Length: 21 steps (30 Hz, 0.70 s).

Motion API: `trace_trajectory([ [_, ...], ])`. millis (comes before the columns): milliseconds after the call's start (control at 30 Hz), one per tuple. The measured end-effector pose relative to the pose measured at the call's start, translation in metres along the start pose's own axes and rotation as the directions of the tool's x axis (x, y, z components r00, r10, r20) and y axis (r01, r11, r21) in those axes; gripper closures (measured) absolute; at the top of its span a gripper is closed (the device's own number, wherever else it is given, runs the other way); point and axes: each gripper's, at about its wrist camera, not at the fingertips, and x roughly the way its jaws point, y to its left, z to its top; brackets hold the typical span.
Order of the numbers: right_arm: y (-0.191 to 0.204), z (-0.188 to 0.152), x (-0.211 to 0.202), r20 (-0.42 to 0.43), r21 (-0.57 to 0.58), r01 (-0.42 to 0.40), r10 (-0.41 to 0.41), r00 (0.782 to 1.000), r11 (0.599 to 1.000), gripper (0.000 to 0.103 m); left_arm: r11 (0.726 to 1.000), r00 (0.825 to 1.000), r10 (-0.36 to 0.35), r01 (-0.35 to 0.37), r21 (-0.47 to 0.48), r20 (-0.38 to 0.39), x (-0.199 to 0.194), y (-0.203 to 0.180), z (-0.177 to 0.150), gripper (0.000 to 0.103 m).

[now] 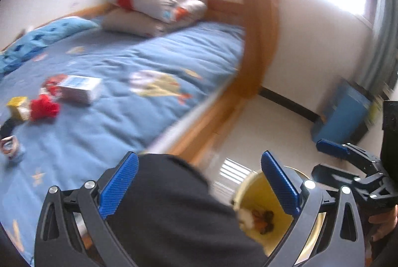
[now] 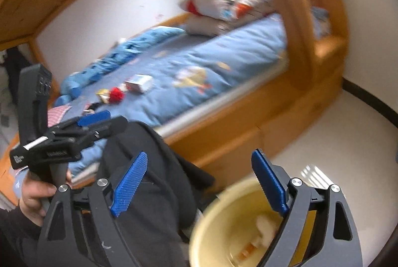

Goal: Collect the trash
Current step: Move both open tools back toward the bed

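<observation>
Trash lies on the blue bed: a white carton [image 1: 79, 89] [image 2: 139, 82], a red crumpled wrapper [image 1: 44, 107] [image 2: 117, 94], a yellow packet [image 1: 17, 107] [image 2: 103, 95] and a small cup [image 1: 10, 145]. On the floor beside the bed stands a yellow bin [image 1: 258, 202] [image 2: 223, 217] with scraps inside. My left gripper [image 1: 199, 162] [image 2: 99, 122] is open above the bed's edge, nothing between its pads. My right gripper [image 2: 199, 160] [image 1: 328, 162] is open over the bin's near side and holds nothing. Black fabric [image 1: 169, 204] [image 2: 149, 167], apparently the person's leg, fills the lower middle of both views.
The bed [image 1: 149, 48] has a wooden frame [image 2: 223, 132] with a curved post [image 1: 258, 25], and pillows [image 1: 159, 5] at its far end. A blue box [image 1: 343, 112] leans by the wall under a bright window. Pale floor [image 2: 335, 142] runs beside the bed. Both views are motion-blurred.
</observation>
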Motion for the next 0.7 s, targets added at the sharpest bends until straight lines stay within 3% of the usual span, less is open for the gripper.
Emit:
trace_trajectory([
  [133, 0.037, 0.023, 0.025, 0.059, -0.060, -0.096, 0.100, 0.993, 0.994, 0.011, 0.993, 0.996, 0.082, -0.079, -0.086, 0.023, -0.015, 0.042, -0.003, 0.004],
  [300, 0.081, 0.039, 0.061, 0.073, -0.163, -0.133, 0.147, 0.986, 0.978, 0.010, 0.966, 0.980, 0.198, -0.190, -0.176, 0.034, -0.032, 0.094, -0.014, 0.004],
  [467, 0.121, 0.049, 0.103, 0.026, -0.222, -0.167, 0.177, 0.984, 0.961, 0.008, 0.917, 0.946, 0.323, -0.304, -0.259, 0.032, -0.046, 0.148, -0.024, 0.004],
  [667, 0.168, 0.064, 0.143, -0.017, -0.268, -0.252, 0.257, 0.966, 0.930, 0.008, 0.854, 0.911, 0.411, -0.377, -0.359, 0.021, -0.051, 0.207, -0.028, 0.004],
  [700, 0.175, 0.067, 0.148, -0.020, -0.283, -0.255, 0.260, 0.965, 0.925, 0.008, 0.839, 0.899, 0.438, -0.398, -0.369, 0.025, -0.050, 0.216, -0.028, 0.004],
])
